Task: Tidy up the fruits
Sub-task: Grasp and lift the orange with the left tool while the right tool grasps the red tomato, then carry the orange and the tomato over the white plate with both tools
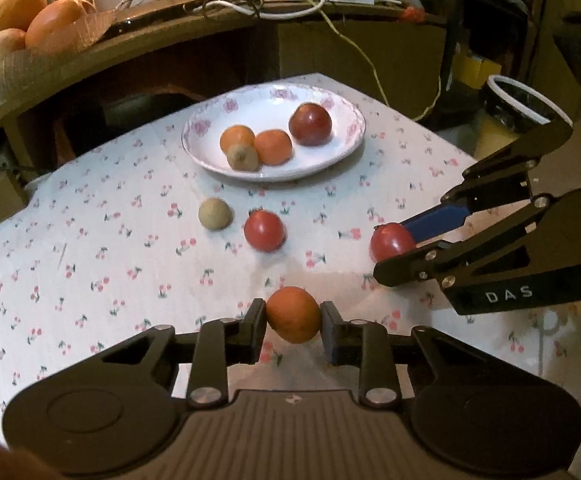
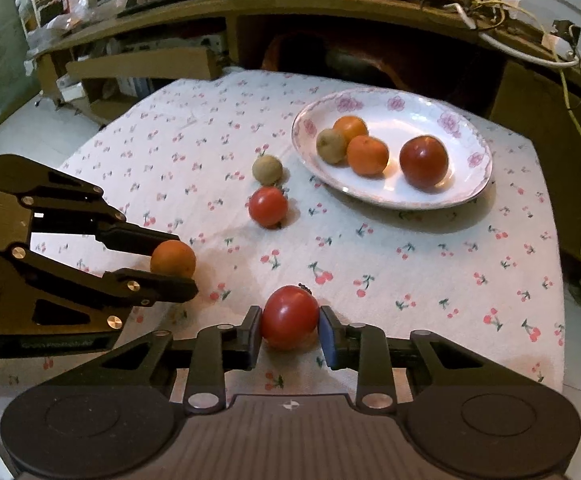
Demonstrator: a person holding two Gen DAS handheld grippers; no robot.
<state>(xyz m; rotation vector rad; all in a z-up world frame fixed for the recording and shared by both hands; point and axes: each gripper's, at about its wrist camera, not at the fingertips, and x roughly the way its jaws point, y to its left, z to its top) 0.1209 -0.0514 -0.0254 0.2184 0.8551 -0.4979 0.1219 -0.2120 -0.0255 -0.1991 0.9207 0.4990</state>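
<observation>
The shelf's oranges (image 1: pixel 30 20) are cut off in the right view.

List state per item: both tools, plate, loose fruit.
Left tool: shut on an orange.
Right tool: shut on a red tomato.
Plate: on the cloth, holding two oranges, a kiwi and a dark red fruit.
Second kiwi: loose on the cloth, beside the plate.
Second tomato: loose on the cloth, just nearer than that kiwi.

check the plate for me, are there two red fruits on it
No, the plate holds one red fruit, two orange ones and one small brownish one; the other loose red fruit lies on the tablecloth.
</observation>
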